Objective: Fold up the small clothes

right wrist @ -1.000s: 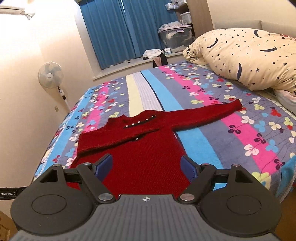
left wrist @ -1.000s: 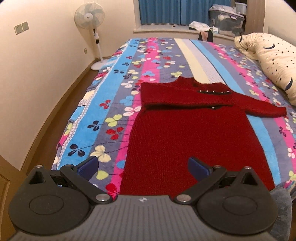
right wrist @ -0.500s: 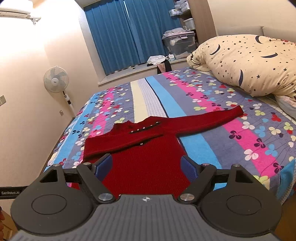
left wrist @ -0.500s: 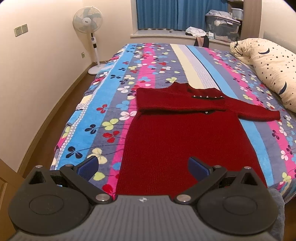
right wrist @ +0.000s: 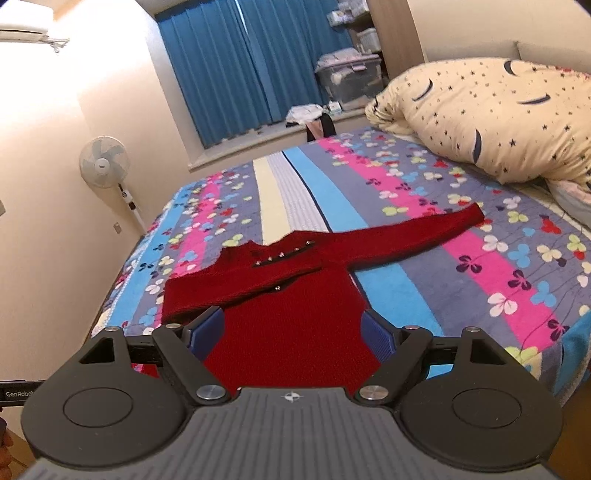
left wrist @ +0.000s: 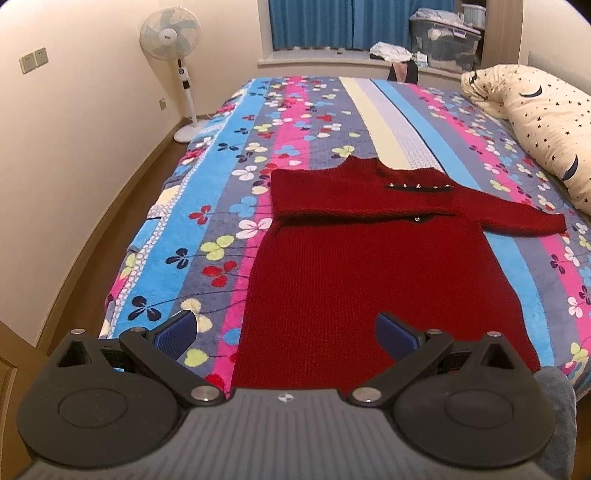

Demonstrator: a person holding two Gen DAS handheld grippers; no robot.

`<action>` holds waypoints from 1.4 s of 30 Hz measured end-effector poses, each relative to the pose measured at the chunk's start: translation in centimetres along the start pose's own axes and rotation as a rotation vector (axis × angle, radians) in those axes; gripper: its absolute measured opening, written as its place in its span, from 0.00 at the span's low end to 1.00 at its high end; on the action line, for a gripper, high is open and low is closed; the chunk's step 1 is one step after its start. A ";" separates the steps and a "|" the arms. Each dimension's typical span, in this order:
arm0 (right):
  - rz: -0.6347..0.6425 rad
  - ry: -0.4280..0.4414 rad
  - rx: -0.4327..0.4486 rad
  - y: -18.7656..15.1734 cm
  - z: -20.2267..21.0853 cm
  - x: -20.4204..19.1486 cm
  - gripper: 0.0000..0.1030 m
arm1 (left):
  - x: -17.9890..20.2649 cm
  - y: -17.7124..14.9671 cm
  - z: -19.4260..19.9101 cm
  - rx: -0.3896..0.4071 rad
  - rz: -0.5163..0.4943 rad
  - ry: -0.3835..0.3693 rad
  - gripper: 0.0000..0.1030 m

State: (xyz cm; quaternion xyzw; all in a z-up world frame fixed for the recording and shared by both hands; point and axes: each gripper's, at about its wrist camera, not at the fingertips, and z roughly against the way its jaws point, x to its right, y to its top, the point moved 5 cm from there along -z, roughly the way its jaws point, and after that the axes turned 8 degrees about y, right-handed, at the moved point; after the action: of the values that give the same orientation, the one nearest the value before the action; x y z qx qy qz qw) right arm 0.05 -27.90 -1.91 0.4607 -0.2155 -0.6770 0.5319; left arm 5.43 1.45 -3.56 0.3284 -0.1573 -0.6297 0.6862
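Observation:
A dark red knitted sweater dress (left wrist: 376,266) lies flat on the bed, hem toward me. Its left sleeve is folded across the chest (left wrist: 354,195); its right sleeve (left wrist: 517,218) stretches out to the right. It also shows in the right wrist view (right wrist: 295,332), with the outstretched sleeve (right wrist: 410,236). My left gripper (left wrist: 286,332) is open and empty, held above the hem. My right gripper (right wrist: 293,330) is open and empty, held above the lower body of the dress.
The bed has a striped floral blanket (left wrist: 236,192). A star-patterned pillow (left wrist: 546,122) lies at the right, also in the right wrist view (right wrist: 491,118). A standing fan (left wrist: 173,40) is by the left wall. Storage boxes (left wrist: 443,33) sit by the blue curtains.
Both grippers have pulled back and risen from the bed, so the dress looks smaller and farther. Both stayed open. The dress has not moved.

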 end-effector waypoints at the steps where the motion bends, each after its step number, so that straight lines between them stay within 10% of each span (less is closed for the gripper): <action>1: -0.004 -0.002 -0.010 0.1 -0.7 0.2 0.80 | 0.1 0.3 -0.8 -0.011 -0.003 0.003 1.00; 9: -0.148 -0.029 -0.034 2.6 -8.8 5.6 0.80 | 1.0 3.3 -8.5 -0.122 0.005 0.033 1.00; 25: -0.736 -0.297 0.090 8.9 -31.7 35.3 0.80 | 3.9 11.7 -25.6 -0.196 0.019 0.160 1.00; 33: -0.837 -0.408 0.068 9.8 -40.5 42.8 0.81 | 3.6 11.5 -30.9 -0.266 0.040 0.217 1.00; 34: -0.822 -0.425 0.081 10.2 -41.0 42.9 0.77 | 3.3 11.4 -31.5 -0.273 0.044 0.228 1.00; 36: -0.711 -0.477 0.053 11.2 -42.0 42.7 0.11 | 2.6 11.5 -32.6 -0.286 0.061 0.236 1.00; 42: -0.390 -0.459 0.148 17.0 -40.4 35.0 0.10 | 0.1 11.6 -34.0 -0.286 0.109 0.234 1.00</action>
State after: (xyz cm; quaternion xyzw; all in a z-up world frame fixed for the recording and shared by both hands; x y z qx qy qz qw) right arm 43.05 -57.86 -21.94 0.3661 -0.2863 -0.8351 0.2943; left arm 35.72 9.83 -21.02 0.2896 -0.0027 -0.5651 0.7725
